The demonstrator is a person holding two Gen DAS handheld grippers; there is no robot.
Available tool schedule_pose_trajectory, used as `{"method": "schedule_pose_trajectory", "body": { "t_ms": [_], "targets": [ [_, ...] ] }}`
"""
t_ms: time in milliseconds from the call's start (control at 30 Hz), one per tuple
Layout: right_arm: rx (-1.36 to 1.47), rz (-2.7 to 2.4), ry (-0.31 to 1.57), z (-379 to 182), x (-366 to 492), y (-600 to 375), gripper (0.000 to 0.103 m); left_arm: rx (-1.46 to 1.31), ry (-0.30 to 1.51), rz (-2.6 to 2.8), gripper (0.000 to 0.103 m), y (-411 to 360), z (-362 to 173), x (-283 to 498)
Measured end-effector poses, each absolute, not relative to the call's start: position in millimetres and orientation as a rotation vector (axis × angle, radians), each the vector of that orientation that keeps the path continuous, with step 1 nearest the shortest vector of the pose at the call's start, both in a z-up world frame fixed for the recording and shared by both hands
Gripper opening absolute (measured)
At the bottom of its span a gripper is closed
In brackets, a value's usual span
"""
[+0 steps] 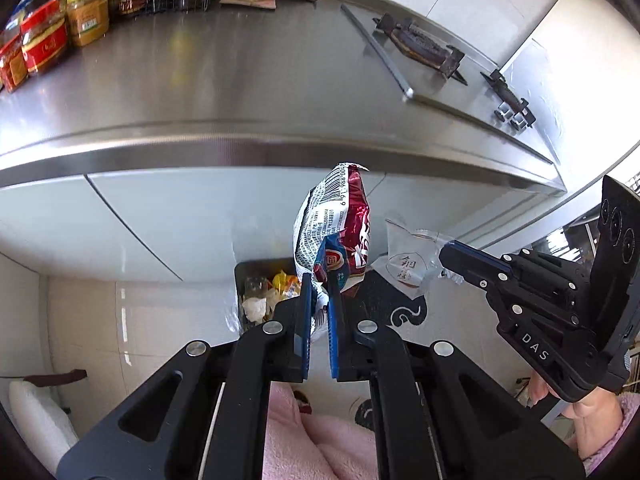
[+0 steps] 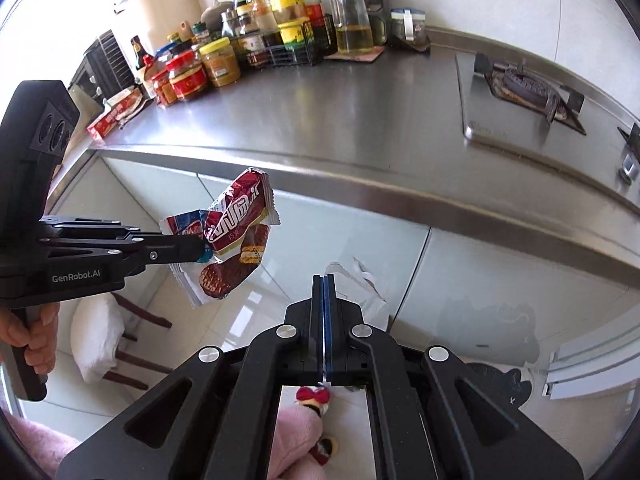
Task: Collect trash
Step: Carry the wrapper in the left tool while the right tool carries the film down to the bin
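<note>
1. Your left claw (image 1: pixel 320 280) grips the red snack wrapper (image 1: pixel 340 220), long axis upright.
2. Your right claw (image 2: pixel 325 280) pinches the clear plastic wrapper (image 2: pixel 360 284).
3. The trash bin (image 1: pixel 256 276) sits just below-left of the left claw, nearer than the right.

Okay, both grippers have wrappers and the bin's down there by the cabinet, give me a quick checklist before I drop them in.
1. Left gripper clamped on the red snack wrapper: ok.
2. Right gripper clamped on the clear plastic wrapper: ok.
3. Trash bin open, trash already inside: ok.
4. Red wrapper over the bin opening: cannot tell; it appears near the bin's right edge.
5. Clear wrapper over the bin: not ok; it appears to its right.
6. Room left in the bin: cannot tell.
</note>
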State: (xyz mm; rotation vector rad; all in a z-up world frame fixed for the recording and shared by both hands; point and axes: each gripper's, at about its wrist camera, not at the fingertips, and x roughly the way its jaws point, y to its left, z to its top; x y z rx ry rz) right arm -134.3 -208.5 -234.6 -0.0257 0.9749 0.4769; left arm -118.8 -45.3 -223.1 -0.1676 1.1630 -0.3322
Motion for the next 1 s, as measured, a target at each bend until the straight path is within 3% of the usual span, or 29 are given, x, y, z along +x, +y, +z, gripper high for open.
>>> {"method": "schedule_pose_trajectory", "body": {
  "t_ms": [600,1000],
  "targets": [
    [0.059,0.444,1.333,-430.8,-80.1,-208.0,0.002,-0.139,1.45,-0.275,0.006,-66.9,-421.8,-70.0],
    [0.062,0.4,1.448,-511.9,-48.0,-200.9,0.002,-0.13,1.574,-0.217,0.007,-67.5,-512.9,-43.8]
  ]
}}
